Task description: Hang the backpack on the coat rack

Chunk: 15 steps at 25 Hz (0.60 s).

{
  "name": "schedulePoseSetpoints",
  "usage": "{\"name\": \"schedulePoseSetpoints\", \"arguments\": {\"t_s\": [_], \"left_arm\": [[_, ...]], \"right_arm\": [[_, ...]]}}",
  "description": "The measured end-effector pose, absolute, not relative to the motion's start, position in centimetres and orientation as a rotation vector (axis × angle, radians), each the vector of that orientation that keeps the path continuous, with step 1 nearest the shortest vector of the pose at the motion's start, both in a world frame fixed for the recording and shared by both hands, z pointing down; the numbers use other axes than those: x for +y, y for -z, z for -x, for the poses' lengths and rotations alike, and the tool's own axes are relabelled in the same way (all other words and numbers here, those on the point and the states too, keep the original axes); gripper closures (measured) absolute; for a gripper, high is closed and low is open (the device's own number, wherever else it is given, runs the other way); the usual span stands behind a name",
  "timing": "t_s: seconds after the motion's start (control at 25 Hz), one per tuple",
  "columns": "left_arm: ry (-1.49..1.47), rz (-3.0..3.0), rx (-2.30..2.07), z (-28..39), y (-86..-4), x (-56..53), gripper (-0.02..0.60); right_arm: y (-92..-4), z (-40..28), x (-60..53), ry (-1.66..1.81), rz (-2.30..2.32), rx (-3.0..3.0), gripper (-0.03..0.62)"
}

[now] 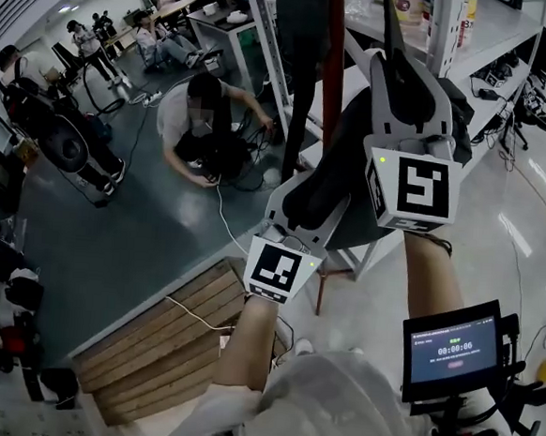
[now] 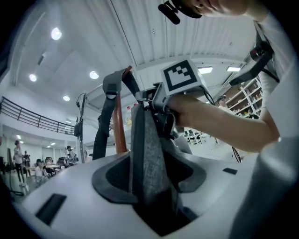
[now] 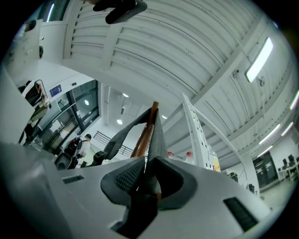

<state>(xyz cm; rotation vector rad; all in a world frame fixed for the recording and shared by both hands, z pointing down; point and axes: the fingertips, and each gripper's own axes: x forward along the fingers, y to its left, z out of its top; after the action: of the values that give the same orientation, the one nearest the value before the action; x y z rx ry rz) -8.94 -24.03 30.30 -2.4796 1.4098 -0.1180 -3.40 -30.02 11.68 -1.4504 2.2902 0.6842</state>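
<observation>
The dark backpack [image 1: 317, 195] hangs against the coat rack pole [image 1: 332, 71]. At the pole's top, the right gripper [image 3: 150, 179] clamps the looped strap [image 3: 156, 135]. The left gripper [image 2: 148, 186] gapes, released, around a grey backpack panel [image 2: 147, 149].

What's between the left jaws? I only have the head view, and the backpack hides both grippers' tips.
Observer: In the left gripper view, a grey padded strap stands between the jaws of the left gripper. The pads are apart and not pressing it.
Operator: Right side?
Observer: The right gripper looks shut on a thinner grey strap.
Operator: Is it on the rack?
Observer: In the right gripper view that strap climbs to the tip of the brown pole and folds down the far side, so it looks draped over the tip.
</observation>
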Motion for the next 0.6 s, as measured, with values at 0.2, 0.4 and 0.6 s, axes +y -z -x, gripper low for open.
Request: {"name": "schedulePoseSetpoints", "arguments": {"t_s": [0.2,0.4,0.6], "left_arm": [[0.113,2.486,1.423,9.1,-30.0,-23.4,0.379],[0.065,2.511,1.430,9.3,-30.4,-23.5,0.379],[0.041,2.483,1.437,9.3,-30.4,-23.5,0.379]], "right_arm": [[-12.3,2.7,-26.8,-0.723,1.231,2.313,0.534],[-16.6,0.0,-25.4,-0.429,1.099,2.341,0.534],[-23.0,-2.1,-26.3,-0.289,1.232,2.369,0.534]]}}
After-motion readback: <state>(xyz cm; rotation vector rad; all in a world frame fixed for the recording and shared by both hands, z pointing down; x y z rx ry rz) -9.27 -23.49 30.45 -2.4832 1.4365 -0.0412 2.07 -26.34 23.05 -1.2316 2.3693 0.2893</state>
